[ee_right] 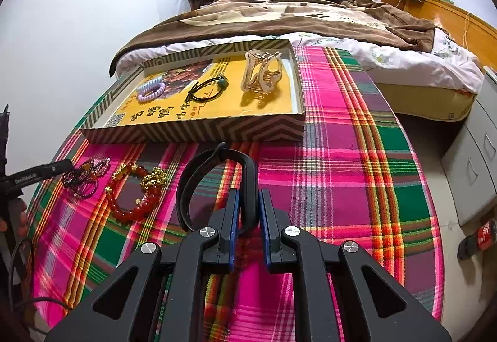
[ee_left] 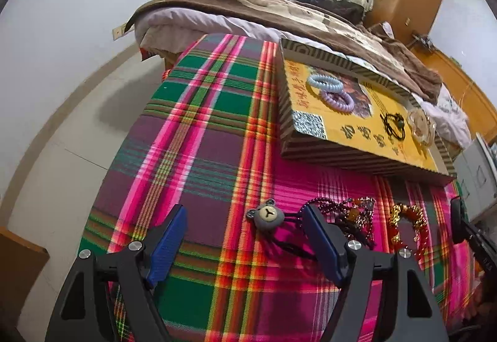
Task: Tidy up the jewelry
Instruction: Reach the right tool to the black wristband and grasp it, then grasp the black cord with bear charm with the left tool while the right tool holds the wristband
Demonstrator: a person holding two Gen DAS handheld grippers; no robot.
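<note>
Plaid cloth [ee_right: 341, 155] covers table beside bed [ee_right: 310, 19].

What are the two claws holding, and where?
The right claw pinches a black band by one side of its loop. The left claw is open, holding nothing, above the bear charm.

We hold our left gripper [ee_left: 245, 236] tipped steeply downward, its two blue-padded fingers [ee_left: 167, 244] spread wide apart with nothing pinched between them. Our right gripper [ee_right: 248, 211] also points down at a slant, and its fingers [ee_right: 231, 217] are drawn close together, clamped on the side of a black band [ee_right: 248, 177] that loops out ahead of the tips. In the right wrist view, part of our left hand [ee_right: 18, 222] shows at the far left edge, behind the left gripper's dark finger.
</note>
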